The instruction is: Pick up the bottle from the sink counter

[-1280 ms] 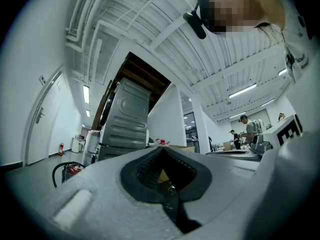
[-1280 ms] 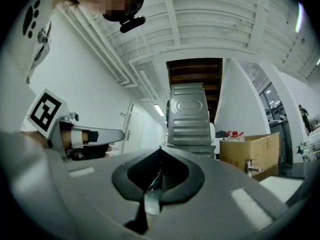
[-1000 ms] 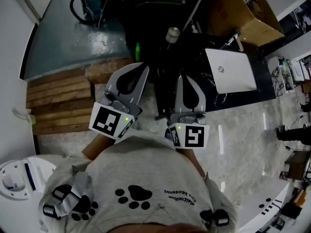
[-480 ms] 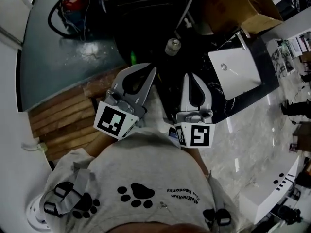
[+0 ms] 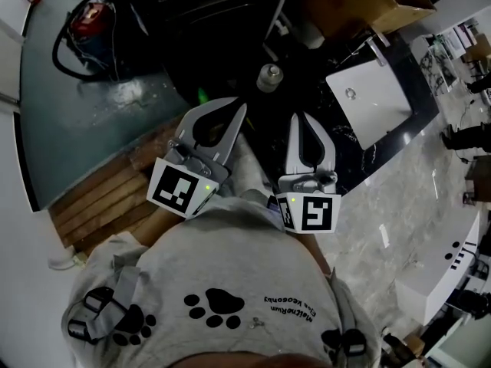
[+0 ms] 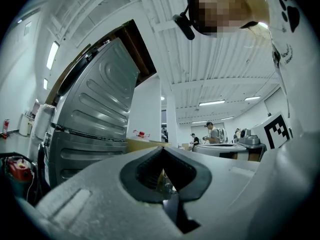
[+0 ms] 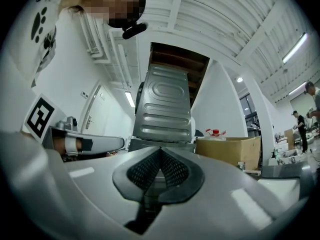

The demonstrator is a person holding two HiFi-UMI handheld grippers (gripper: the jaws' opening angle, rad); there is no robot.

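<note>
The bottle (image 5: pixel 268 76) stands upright on the dark sink counter (image 5: pixel 337 159), seen from above with a pale round cap. A white basin (image 5: pixel 368 102) is set into the counter to its right. My left gripper (image 5: pixel 242 107) points at the counter, its tips just below and left of the bottle, jaws shut with nothing held (image 6: pixel 163 149). Beside it, my right gripper (image 5: pixel 295 118) sits just below and right of the bottle, jaws together and empty (image 7: pixel 160 149). Neither gripper touches the bottle.
A cardboard box (image 5: pixel 368 6) sits behind the basin, with a red-capped jug (image 7: pixel 215 132) in it. A ribbed grey metal cabinet (image 7: pixel 162 109) rises ahead. A red device with a black hose (image 5: pixel 88 14) lies on the green floor at left, beside wooden slats (image 5: pixel 100 198). People stand far right (image 6: pixel 215 131).
The person has turned and stepped towards the dark counter, and both shut grippers have travelled with them. The bottle now lies closer ahead of the tips. The white object at lower left has left view.
</note>
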